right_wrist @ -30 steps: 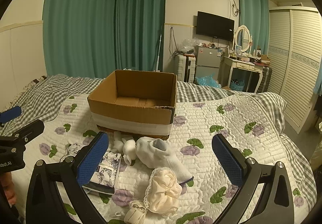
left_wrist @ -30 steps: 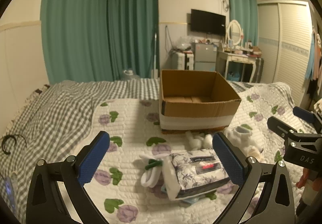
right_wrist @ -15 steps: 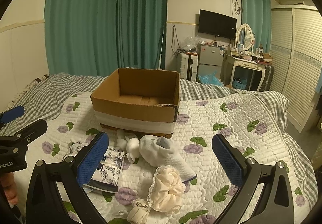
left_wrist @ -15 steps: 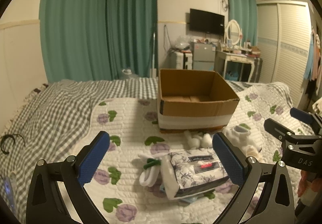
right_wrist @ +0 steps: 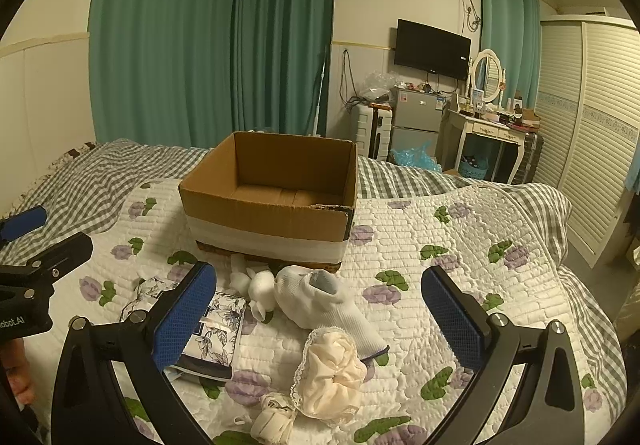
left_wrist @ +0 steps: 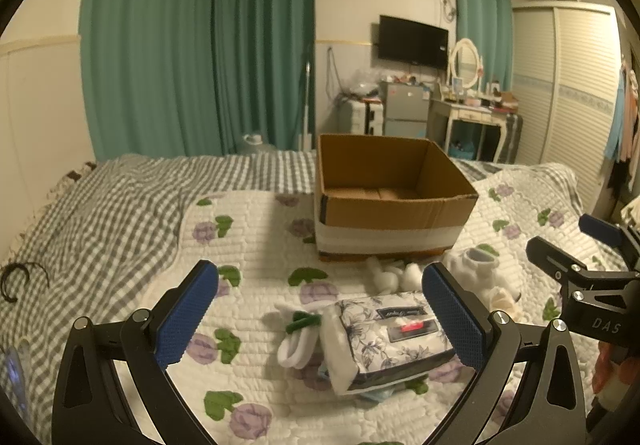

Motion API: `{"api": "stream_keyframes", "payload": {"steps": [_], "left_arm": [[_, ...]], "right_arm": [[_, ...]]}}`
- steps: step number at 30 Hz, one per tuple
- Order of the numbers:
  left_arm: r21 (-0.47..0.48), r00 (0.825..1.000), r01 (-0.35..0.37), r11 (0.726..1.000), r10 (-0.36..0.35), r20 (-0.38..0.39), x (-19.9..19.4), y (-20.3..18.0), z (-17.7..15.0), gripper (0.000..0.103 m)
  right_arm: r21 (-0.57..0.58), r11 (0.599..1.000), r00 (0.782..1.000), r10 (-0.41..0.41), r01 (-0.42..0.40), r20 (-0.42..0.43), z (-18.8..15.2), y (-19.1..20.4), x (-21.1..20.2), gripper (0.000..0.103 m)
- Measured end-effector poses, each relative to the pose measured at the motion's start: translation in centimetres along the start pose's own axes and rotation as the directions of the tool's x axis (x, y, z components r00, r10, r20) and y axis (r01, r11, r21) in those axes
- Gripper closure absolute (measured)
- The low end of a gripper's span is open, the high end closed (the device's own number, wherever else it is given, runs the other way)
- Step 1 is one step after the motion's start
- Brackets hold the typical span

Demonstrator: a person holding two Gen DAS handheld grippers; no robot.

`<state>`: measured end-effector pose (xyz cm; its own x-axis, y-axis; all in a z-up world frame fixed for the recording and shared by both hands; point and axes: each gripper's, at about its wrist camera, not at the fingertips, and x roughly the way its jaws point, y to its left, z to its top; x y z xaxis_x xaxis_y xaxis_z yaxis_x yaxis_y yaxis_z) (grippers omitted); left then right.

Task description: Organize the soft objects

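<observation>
Both claws stand wide open, holding nothing. The tissue pack (left_wrist: 394, 341) lies on the bed near its front edge, directly ahead of the left claw (left_wrist: 320, 319), long axis crosswise between the fingers; the cardboard box (left_wrist: 390, 201) sits beyond it toward the far edge. The right claw (right_wrist: 318, 317) faces the white sock (right_wrist: 324, 301) instead.

A bed carried everything, covered by a white quilt (right_wrist: 440, 253) with purple flowers laid over a grey checked blanket (left_wrist: 100, 213). An open cardboard box (right_wrist: 276, 213) sat on the quilt. Just in front of it lay a white sock (right_wrist: 320, 301), cotton balls (right_wrist: 258, 285), a cream scrunchie (right_wrist: 330, 373) and a floral tissue pack (left_wrist: 392, 337), with a white and green bundle (left_wrist: 298, 337) touching the pack's left end. A black hair tie (left_wrist: 16, 279) lay on the blanket, well apart.
</observation>
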<state>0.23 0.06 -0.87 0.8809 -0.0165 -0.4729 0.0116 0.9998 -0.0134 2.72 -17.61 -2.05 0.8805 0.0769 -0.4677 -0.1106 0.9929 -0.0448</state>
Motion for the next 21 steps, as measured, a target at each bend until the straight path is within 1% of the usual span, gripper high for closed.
{"api": "stream_keyframes", "payload": {"steps": [21], "left_arm": [[0.005,1.0,0.0,1.0,0.0,-0.001,0.12,0.02,-0.13,0.0]], "right_arm": [[-0.005,1.0,1.0,0.005,-0.005,-0.004,-0.08,0.14,-0.07,0.0]]}}
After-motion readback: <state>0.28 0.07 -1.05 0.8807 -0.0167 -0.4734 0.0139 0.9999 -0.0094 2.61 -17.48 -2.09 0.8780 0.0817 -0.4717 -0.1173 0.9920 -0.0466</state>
